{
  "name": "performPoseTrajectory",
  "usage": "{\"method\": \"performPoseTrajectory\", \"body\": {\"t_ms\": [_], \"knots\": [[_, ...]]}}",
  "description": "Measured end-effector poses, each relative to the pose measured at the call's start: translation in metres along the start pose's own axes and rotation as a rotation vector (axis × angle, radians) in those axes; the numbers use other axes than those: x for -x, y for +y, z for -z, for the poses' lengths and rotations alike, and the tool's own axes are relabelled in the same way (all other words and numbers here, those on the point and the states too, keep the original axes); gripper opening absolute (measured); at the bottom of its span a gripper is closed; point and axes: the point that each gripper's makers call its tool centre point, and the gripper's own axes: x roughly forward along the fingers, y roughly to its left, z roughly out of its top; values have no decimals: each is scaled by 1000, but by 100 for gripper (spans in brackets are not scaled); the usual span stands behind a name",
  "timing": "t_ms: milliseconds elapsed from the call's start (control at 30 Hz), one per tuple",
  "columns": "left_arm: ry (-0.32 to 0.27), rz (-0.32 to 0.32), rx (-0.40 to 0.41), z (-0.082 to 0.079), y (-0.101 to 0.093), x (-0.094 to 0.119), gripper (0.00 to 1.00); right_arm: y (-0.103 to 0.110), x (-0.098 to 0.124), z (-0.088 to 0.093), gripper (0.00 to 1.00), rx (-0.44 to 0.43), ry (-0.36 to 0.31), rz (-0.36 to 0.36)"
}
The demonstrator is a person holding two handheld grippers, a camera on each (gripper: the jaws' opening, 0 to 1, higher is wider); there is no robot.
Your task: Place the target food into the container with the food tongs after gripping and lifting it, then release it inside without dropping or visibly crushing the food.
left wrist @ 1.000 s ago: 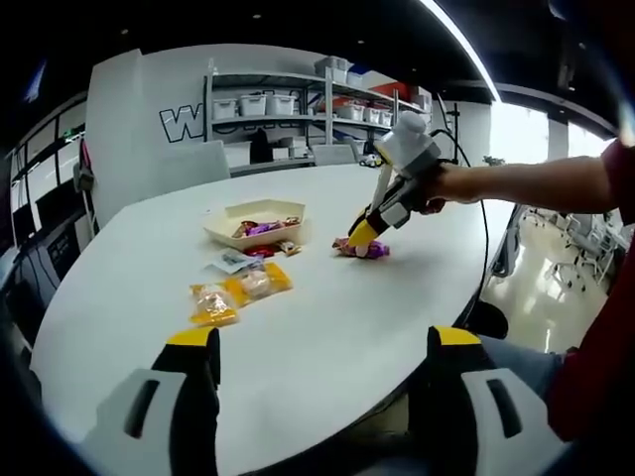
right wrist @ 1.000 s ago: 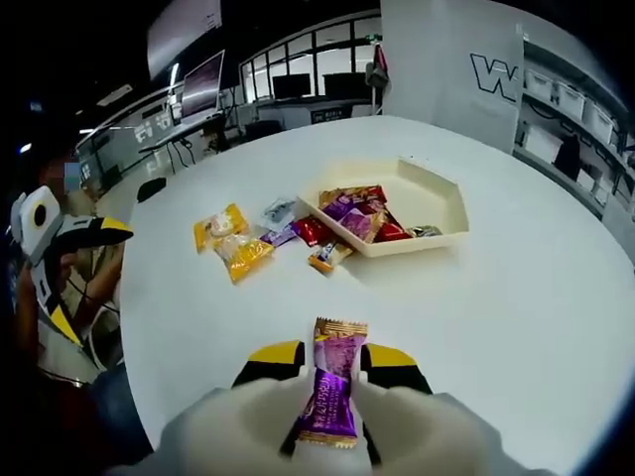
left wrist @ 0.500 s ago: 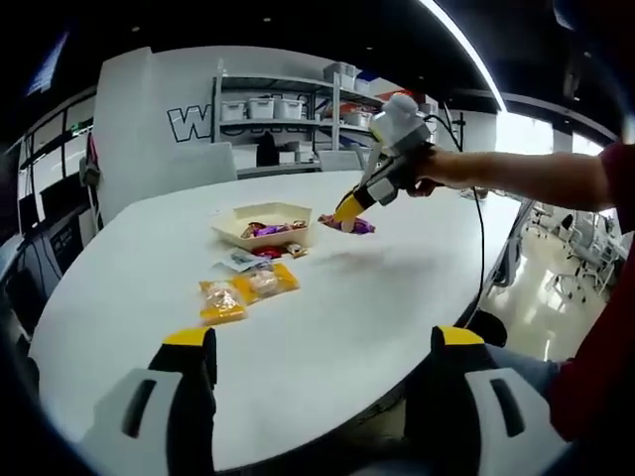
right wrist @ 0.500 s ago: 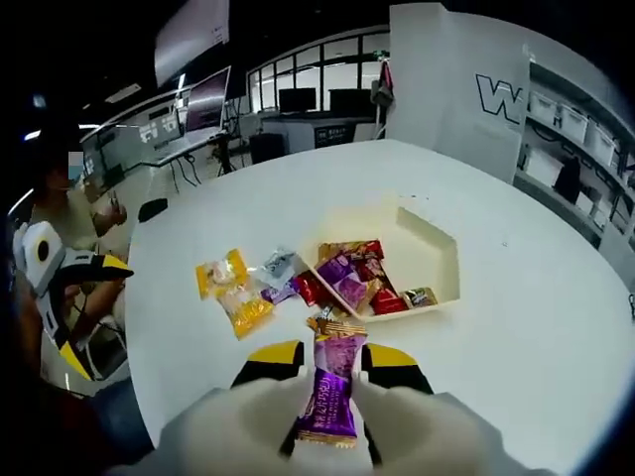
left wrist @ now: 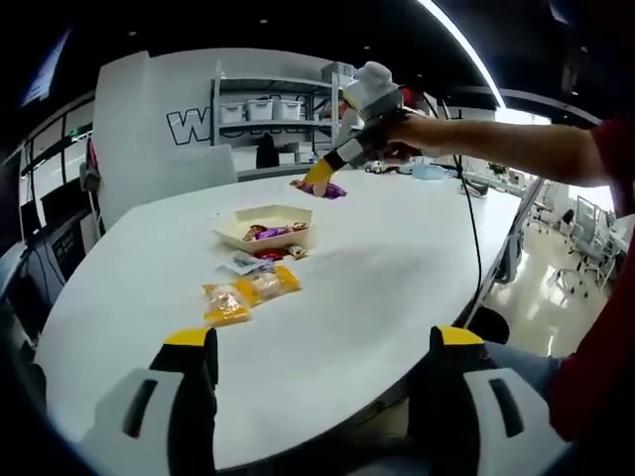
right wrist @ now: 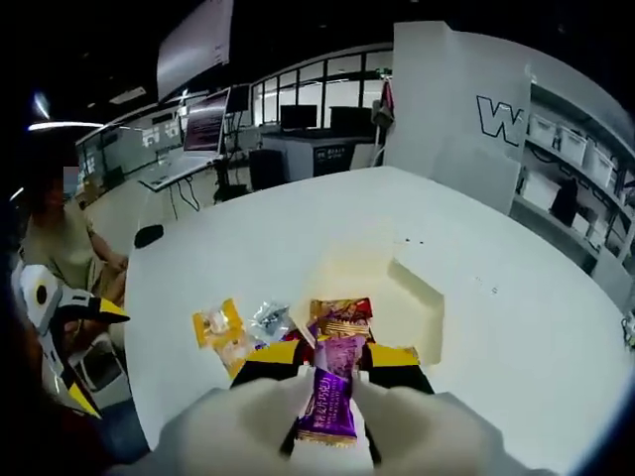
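Right tool (right wrist: 327, 362) clamped on light, crinkly purple foil-wrapped candy (right wrist: 330, 395), gripped mid-wrapper, above cream cardboard tray (right wrist: 422, 297). Probably slippery; gentle pressure enough. Left tool (left wrist: 322, 347) wide open, empty.

Your purple candy (right wrist: 328, 397) sits between yellow-tipped jaws. You see a cream tray (right wrist: 417, 297), orange packets (left wrist: 243, 293), white counter (left wrist: 377, 268).

White round table (left wrist: 397, 278), storage shelves (left wrist: 273, 109) behind, bright ceiling strip light (left wrist: 466, 50).
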Motion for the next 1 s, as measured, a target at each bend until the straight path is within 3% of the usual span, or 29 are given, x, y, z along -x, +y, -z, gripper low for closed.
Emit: {"method": "performPoseTrajectory", "body": {"t_ms": [367,700,1000], "knots": [[-6,0,-5,-3,-2,0,86,-17,-4,-37,18,-30,-93,61],[-3,-19,0,-1,5,4,86,-30,-17,-53,18,-20,-147,89],[6,-23,-1,1,6,2,86,-26,-21,-64,19,-2,-185,70]]}}
